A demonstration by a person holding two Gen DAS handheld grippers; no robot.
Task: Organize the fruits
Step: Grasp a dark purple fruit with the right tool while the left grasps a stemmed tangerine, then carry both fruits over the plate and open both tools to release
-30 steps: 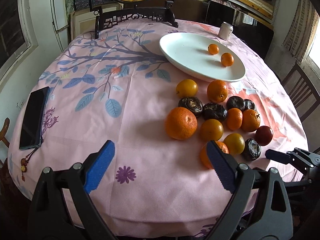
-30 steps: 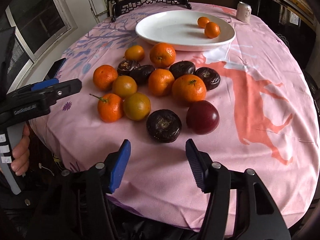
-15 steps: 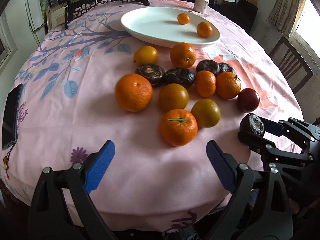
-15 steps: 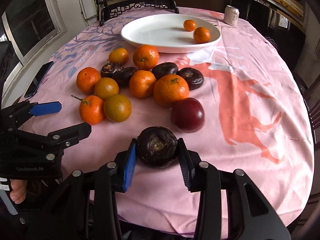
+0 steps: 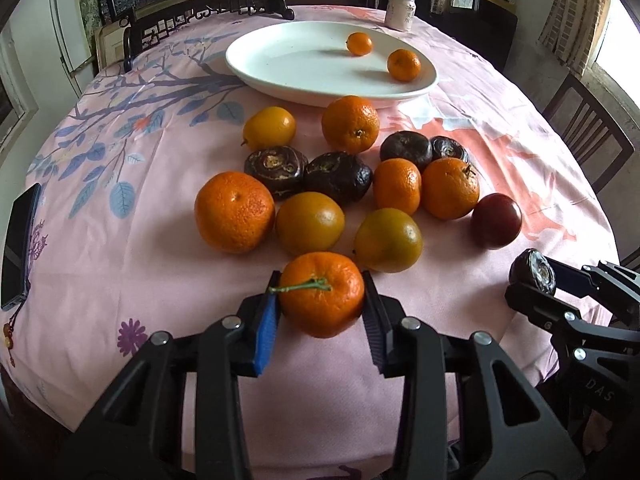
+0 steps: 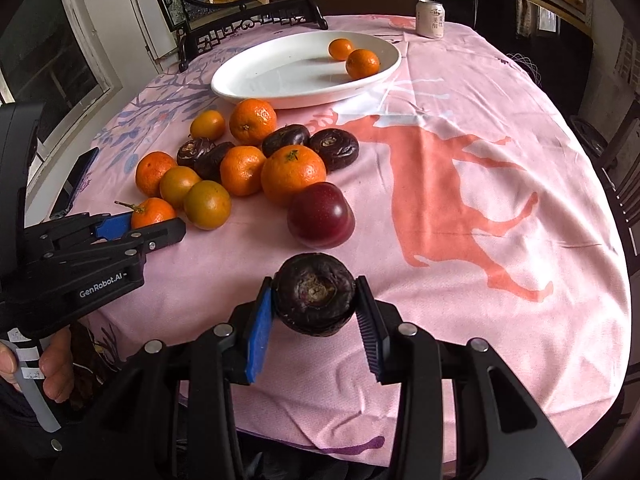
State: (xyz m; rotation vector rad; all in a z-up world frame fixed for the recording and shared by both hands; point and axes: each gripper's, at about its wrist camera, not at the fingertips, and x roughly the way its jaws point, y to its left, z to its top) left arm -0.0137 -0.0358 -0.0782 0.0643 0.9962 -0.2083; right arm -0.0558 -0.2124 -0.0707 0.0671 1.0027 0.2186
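My left gripper (image 5: 320, 300) is shut on a stemmed orange tangerine (image 5: 322, 294) near the table's front edge. My right gripper (image 6: 314, 300) is shut on a dark purple wrinkled fruit (image 6: 314, 294), which also shows in the left wrist view (image 5: 534, 272) at the right. Several oranges, yellow-green citrus and dark purple fruits lie clustered on the pink tablecloth (image 5: 120, 260), with a red plum (image 6: 320, 216) closest to the right gripper. A white oval plate (image 5: 296, 64) behind them holds two small tangerines (image 5: 404, 65).
A drink can (image 6: 430, 19) stands at the table's far edge. A dark phone (image 5: 18, 244) lies at the left edge. A framed picture on a dark stand (image 6: 248, 16) is behind the plate. Wooden chairs (image 5: 588, 128) stand at the right.
My left gripper moved forward and closed on the stemmed tangerine. My right gripper stayed shut on the dark purple fruit and lifted it slightly.
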